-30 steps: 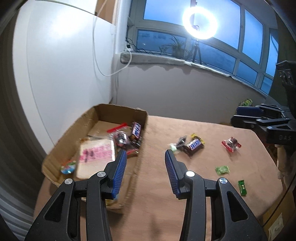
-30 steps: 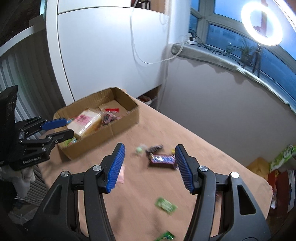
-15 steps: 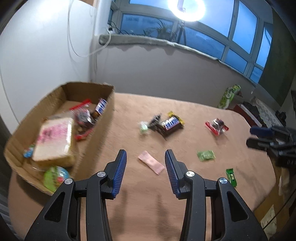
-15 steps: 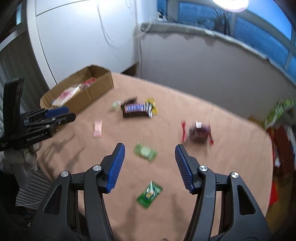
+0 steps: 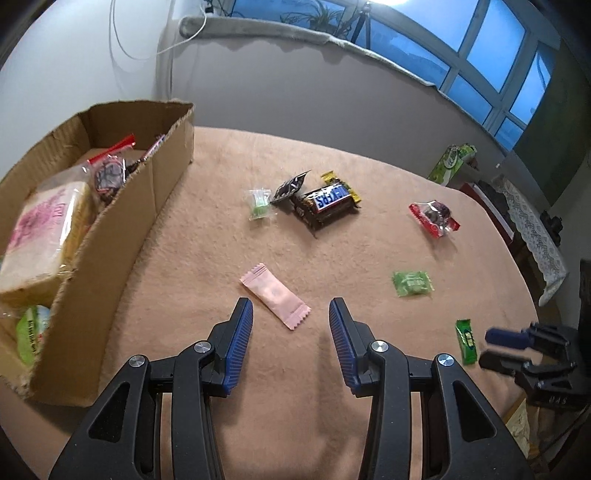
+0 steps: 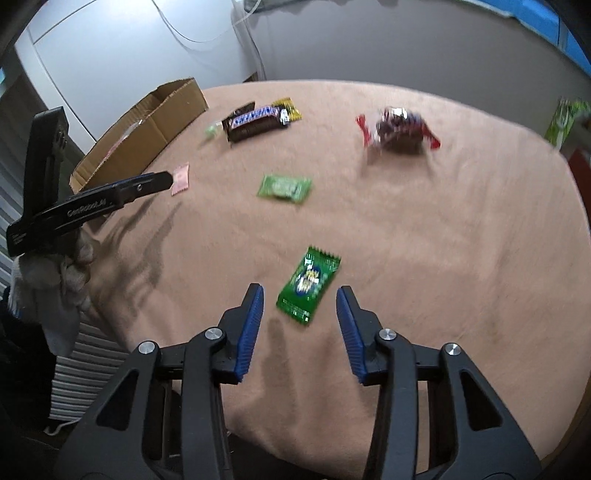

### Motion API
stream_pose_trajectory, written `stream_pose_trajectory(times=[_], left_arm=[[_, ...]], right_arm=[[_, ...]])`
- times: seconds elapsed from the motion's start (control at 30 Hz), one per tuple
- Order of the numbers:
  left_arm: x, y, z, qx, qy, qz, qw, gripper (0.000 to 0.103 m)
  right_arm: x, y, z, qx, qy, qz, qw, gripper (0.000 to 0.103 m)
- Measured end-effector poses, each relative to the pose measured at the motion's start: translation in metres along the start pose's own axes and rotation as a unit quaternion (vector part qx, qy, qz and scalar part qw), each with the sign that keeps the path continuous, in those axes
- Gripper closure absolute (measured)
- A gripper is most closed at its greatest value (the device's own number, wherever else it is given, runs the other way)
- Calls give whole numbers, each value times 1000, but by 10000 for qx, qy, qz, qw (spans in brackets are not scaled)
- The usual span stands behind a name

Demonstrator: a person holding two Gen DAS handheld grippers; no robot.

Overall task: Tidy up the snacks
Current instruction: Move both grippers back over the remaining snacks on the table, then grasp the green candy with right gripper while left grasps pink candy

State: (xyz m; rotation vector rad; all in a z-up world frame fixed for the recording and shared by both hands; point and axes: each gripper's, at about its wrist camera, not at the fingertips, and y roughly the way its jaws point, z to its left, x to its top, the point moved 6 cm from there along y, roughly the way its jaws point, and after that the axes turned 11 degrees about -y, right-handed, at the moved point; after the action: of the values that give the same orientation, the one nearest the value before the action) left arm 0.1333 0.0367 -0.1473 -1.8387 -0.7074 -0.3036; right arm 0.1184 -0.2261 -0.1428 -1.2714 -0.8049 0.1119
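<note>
Both of your hand-held grippers are open: drop left [image 5: 291,343] squarely over pink pack [image 5: 275,295], right [image 6: 300,325] over green pack [image 6: 308,285].

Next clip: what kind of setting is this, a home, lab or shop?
Probably a room in a home. A table under a soft tan cloth stands by a wall below a long window sill with potted plants, beside a white cabinet, and wrapped snacks lie loose near an open brown cardboard box.
</note>
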Motion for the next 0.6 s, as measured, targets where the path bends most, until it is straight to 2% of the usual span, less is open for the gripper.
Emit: stream_pose_trajectory(times=[0.37,0.6], left_arm=[[6,21,2,115,39,163,9998,62],[6,29,-11,271,448,139,9985,62]], right_arm=[[4,18,1,117,51,111,9999,61],[13,23,7,-117,-173,87,9997,67]])
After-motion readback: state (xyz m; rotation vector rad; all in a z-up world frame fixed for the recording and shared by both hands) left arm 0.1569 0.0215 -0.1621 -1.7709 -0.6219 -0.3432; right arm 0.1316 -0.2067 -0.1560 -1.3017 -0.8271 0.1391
